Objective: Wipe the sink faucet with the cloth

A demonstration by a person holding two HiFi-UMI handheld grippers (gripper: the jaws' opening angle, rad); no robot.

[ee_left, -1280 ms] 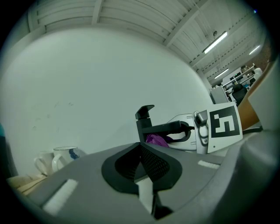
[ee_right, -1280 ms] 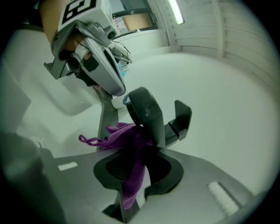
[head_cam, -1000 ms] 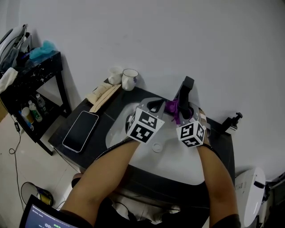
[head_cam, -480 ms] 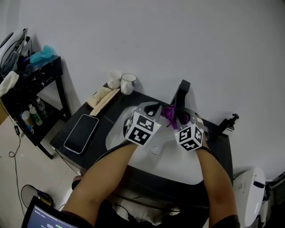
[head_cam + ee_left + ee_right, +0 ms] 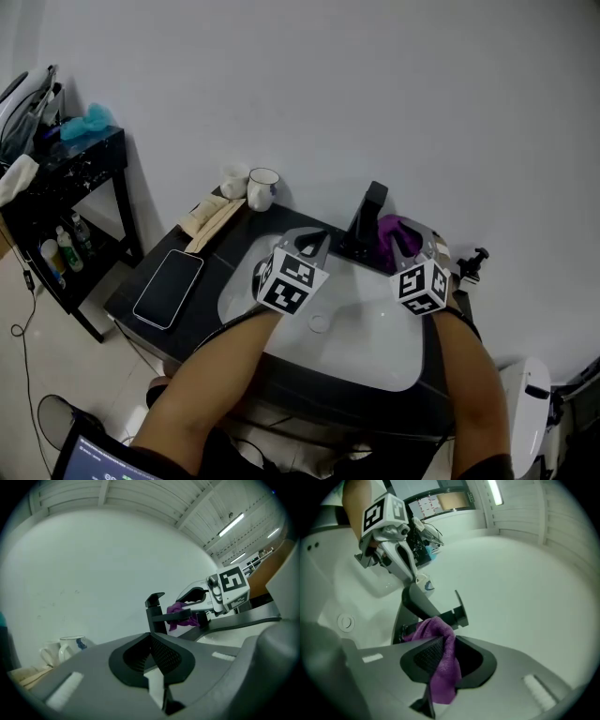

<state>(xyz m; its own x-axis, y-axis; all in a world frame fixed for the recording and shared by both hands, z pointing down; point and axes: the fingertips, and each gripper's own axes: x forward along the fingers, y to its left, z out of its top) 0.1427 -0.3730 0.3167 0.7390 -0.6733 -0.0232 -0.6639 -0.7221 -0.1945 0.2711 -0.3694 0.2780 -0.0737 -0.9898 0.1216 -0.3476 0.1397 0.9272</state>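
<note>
A black faucet point(image 5: 367, 220) stands at the back of the white sink point(image 5: 375, 352). My right gripper point(image 5: 405, 236) is shut on a purple cloth point(image 5: 392, 232), which is bunched just right of the faucet's base. In the right gripper view the cloth point(image 5: 443, 663) hangs out between the shut jaws, just short of the faucet point(image 5: 438, 613). My left gripper point(image 5: 316, 241) hovers over the basin left of the faucet, shut and holding nothing. The left gripper view shows the faucet point(image 5: 156, 613) ahead with the cloth point(image 5: 179, 610) and the right gripper point(image 5: 199, 597) behind its spout.
A phone point(image 5: 169, 288) lies on the dark counter point(image 5: 230, 246) at the left. Two mugs point(image 5: 262, 187) stand at the back left beside a beige bundle point(image 5: 211, 216). The drain point(image 5: 320, 323) sits mid-basin. A small black fitting point(image 5: 472, 265) stands at the right; a black shelf point(image 5: 66, 169) is far left.
My right gripper has carried the cloth from the front left of the faucet round to its right side. The left gripper has drawn back a little to the left.
</note>
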